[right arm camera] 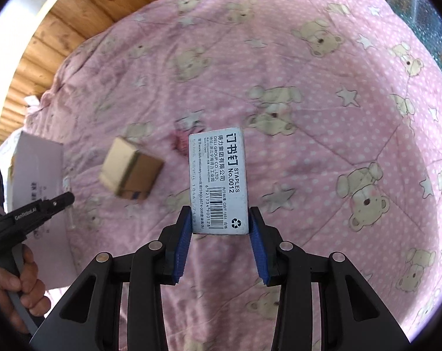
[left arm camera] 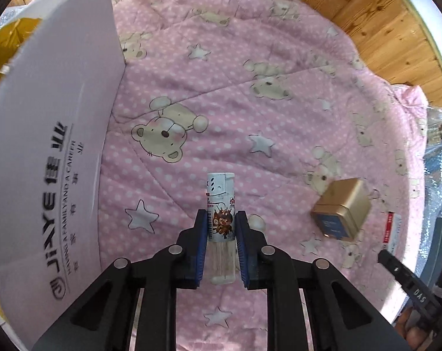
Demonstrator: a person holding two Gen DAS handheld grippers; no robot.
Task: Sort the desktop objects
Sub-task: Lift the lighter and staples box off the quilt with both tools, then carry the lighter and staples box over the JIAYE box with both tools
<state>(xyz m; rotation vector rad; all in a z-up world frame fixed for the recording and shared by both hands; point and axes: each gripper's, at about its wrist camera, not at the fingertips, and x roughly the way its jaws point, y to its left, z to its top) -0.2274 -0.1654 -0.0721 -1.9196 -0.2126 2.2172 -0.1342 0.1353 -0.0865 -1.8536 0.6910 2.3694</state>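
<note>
Left gripper [left arm camera: 221,219] is clamped on a small clear toothpick bottle [left arm camera: 220,204], its 2 blue pads [left arm camera: 202,239] pressing the printed label from both sides. The bottle stands upright between them, white cap poking out past the fingertips, clear base sitting back toward the camera, all of it lifted above the pink bear-print quilt [left arm camera: 250,102]. Off to the left, close by, rises the white wall of a cardboard box [left arm camera: 51,146] with black lettering. Out to the right, a gold tin [left arm camera: 342,207] lies tilted on the quilt, well apart from the bottle.

Right gripper [right arm camera: 220,219] is closed on a grey staples box [right arm camera: 218,181], pads gripping its near end, the rest jutting forward, label and barcode facing the camera. To its left on the quilt, the same gold tin [right arm camera: 131,172] appears, blurred. At far left, a hand [right arm camera: 19,286] grips the other gripper's handle.
</note>
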